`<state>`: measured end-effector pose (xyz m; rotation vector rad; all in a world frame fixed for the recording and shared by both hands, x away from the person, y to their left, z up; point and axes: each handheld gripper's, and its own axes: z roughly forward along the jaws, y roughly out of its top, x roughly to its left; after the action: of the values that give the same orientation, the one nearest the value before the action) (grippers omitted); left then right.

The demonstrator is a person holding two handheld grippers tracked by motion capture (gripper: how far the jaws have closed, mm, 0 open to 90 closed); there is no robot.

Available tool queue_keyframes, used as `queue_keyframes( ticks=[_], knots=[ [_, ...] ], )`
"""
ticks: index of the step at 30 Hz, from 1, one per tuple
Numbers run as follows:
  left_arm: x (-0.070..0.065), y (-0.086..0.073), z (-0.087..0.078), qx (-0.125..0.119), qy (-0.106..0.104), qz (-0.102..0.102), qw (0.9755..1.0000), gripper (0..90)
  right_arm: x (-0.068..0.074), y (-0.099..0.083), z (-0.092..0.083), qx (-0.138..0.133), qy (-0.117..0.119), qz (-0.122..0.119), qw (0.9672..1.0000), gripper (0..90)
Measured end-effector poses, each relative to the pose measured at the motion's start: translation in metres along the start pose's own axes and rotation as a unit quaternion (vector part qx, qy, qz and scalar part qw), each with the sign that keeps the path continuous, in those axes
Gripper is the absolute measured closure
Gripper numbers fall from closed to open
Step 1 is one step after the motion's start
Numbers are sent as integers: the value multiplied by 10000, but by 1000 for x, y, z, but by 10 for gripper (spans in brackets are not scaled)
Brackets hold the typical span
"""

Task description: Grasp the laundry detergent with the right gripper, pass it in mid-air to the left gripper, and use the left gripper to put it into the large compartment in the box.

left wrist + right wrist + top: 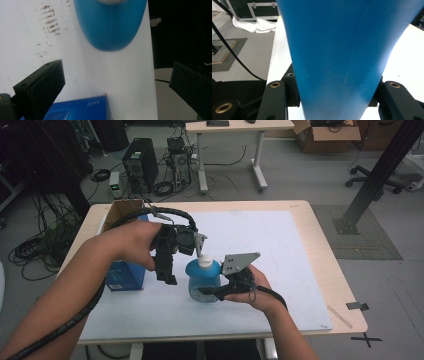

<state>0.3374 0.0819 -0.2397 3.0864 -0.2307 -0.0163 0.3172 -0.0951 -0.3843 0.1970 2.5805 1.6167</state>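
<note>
1. The blue pump bottle (203,280) stands upright, long axis vertical, near the middle of the counter (320,255).
2. The right hand-held gripper (209,293) clamps its lower body from 3 o'clock.
3. The left hand-held gripper (169,279) hangs wide and empty at the bottle's 9 o'clock, nearer the white pump head (205,261).
4. A blue box (125,275) sits farther out at 9 o'clock.

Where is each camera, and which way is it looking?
High view: above the table's near side, looking forward and down; both forearms, left gripper, right gripper.
Left gripper view: rides that gripper, facing down at the white mat; its open jaws show.
Right gripper view: looks level along jaws clamping the round blue plastic pump bottle.
All share the bottle.
</note>
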Motion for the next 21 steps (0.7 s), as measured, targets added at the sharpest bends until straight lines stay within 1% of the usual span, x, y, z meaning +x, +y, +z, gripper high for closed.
queue_keyframes(
  ticks=[3,5,12,17,19,21],
  knots=[
    [1,2,2,49,-21,-27,10000,4,0,2,5,-12,34,-14,10000,467],
    [1,3,3,40,-44,-34,10000,4,1,4,9,-9,57,-28,10000,467],
    [-1,6,2,-31,63,-9,10000,4,2,9,19,-25,107,-82,9999,466],
    [-3,8,2,-10,77,16,10000,4,3,12,23,-51,95,-150,9998,466],
    [-4,9,3,-3,73,-7,10000,4,4,14,24,-60,86,-169,9998,467],
    [-4,10,3,5,106,3,9999,4,4,15,24,-52,88,-179,9998,466]
  ],
)
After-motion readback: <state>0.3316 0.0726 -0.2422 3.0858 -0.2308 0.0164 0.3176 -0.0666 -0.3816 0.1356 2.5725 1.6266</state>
